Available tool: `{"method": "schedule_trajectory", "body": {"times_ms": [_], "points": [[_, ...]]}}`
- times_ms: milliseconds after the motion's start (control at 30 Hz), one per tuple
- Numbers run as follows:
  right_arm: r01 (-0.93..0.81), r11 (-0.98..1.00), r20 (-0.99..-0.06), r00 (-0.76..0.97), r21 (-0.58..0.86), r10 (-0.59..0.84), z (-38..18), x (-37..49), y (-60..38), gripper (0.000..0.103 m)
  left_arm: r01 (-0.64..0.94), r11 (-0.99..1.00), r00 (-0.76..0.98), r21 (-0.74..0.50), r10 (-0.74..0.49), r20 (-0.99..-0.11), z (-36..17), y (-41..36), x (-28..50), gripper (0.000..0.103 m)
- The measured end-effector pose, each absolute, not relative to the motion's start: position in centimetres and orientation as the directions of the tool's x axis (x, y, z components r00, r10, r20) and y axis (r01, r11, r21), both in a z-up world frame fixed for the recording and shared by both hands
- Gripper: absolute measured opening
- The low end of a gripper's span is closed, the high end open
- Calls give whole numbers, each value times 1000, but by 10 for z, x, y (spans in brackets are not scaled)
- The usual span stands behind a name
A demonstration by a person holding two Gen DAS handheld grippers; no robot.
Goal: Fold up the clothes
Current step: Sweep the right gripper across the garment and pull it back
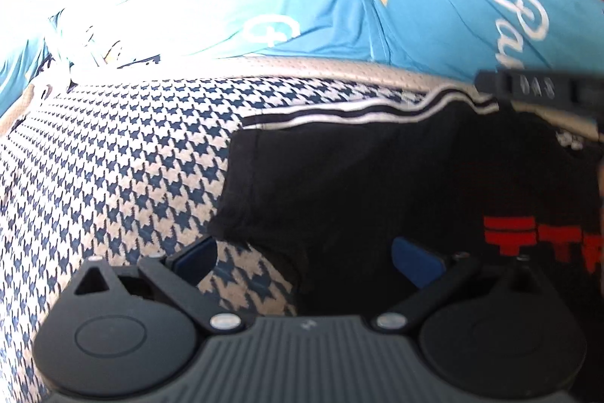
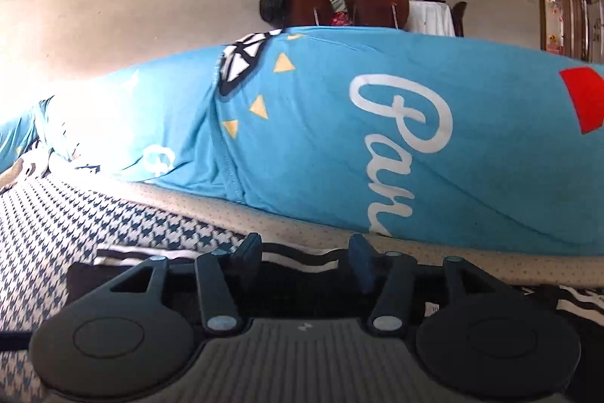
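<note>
Left wrist: my left gripper (image 1: 305, 263) has its jaws spread, nothing clamped, hovering over the near-left corner of the black garment (image 1: 377, 184). The garment lies flat on the houndstooth cover (image 1: 113, 176), its striped hem (image 1: 358, 110) on the far side, long axis running left to right. A blue shirt (image 1: 321, 10) is draped behind it.

Right wrist: my right gripper (image 2: 304, 261) is part open, nothing gripped, low over the garment's striped hem (image 2: 298, 259), pointing at the blue shirt (image 2: 321, 138).
</note>
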State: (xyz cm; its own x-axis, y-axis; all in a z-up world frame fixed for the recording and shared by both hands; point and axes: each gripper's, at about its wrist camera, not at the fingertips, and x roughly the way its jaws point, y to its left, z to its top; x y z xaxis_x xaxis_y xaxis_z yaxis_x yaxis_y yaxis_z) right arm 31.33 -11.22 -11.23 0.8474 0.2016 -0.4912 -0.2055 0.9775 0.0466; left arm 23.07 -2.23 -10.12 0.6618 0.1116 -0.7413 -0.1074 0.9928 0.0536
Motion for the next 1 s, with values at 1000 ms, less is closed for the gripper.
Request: {"method": "schedule_trajectory", "body": {"times_ms": [1000], "points": [[117, 987, -616, 787, 106, -27, -88, 95, -179, 52, 45, 999, 672, -25, -48, -739, -76, -20, 175, 103]]}}
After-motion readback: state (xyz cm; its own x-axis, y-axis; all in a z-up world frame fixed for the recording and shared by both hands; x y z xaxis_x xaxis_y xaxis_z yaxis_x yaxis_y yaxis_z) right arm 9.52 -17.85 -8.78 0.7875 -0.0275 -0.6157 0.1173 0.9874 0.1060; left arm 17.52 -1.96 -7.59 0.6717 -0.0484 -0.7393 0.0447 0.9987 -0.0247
